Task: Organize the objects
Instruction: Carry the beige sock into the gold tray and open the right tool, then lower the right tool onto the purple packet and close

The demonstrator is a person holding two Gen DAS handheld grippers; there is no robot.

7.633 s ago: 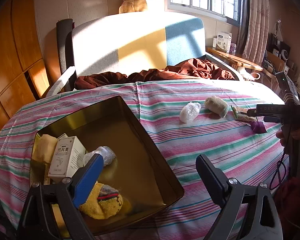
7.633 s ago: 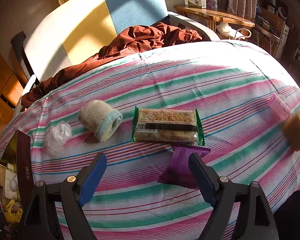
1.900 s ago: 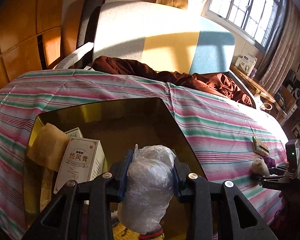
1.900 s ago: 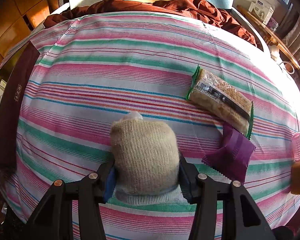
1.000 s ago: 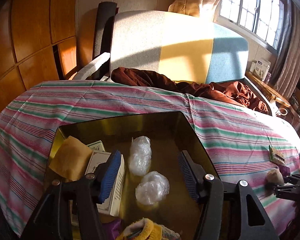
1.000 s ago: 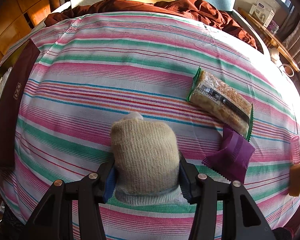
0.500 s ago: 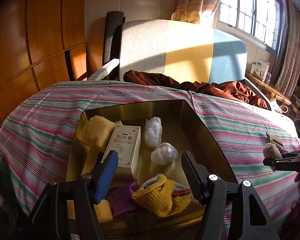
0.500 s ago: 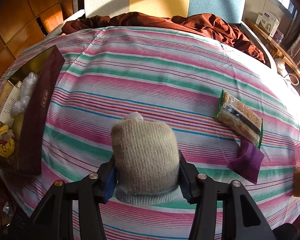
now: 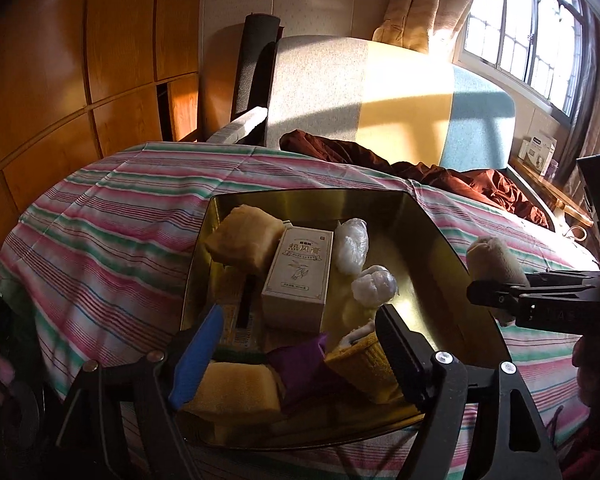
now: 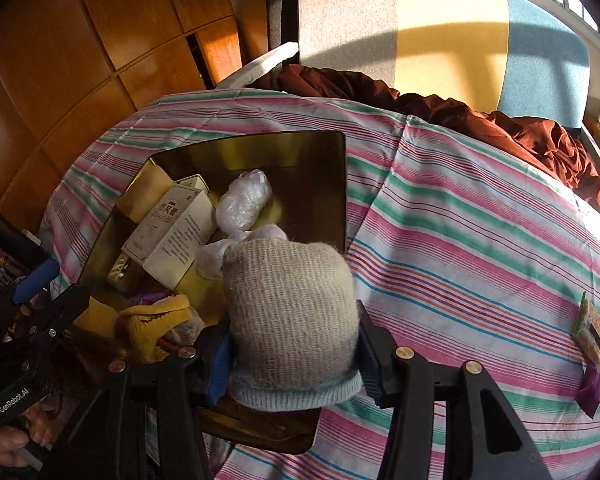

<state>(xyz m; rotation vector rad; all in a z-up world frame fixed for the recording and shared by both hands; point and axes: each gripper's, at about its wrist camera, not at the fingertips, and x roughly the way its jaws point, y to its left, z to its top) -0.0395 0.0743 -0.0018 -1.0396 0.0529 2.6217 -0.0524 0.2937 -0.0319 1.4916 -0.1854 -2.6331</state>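
My right gripper [image 10: 292, 344] is shut on a rolled beige sock [image 10: 292, 300] and holds it above the near right corner of the gold tin [image 10: 260, 140]. From the left wrist view the sock [image 9: 492, 260] hangs just past the tin's right rim [image 9: 308, 196]. My left gripper [image 9: 296, 332] hovers over the tin's near end, its jaws opening with nothing pressed between them. Inside the tin lie a white box [image 9: 300, 272], two plastic-wrapped bundles [image 9: 352, 244], a yellow sponge [image 9: 244, 240], a yellow sock [image 9: 364, 360] and a purple packet [image 9: 300, 364].
A cracker pack [image 10: 592, 332] and another purple packet [image 10: 590, 388] lie on the striped cloth [image 10: 480, 240] at the far right. A brown blanket [image 10: 500, 120] is heaped at the table's back edge against an armchair [image 10: 420, 20]. Wooden panels stand at the left.
The right gripper has carried the sock up and left from the middle of the cloth to the tin's edge. The left gripper has drawn back from the tin and its jaws have widened.
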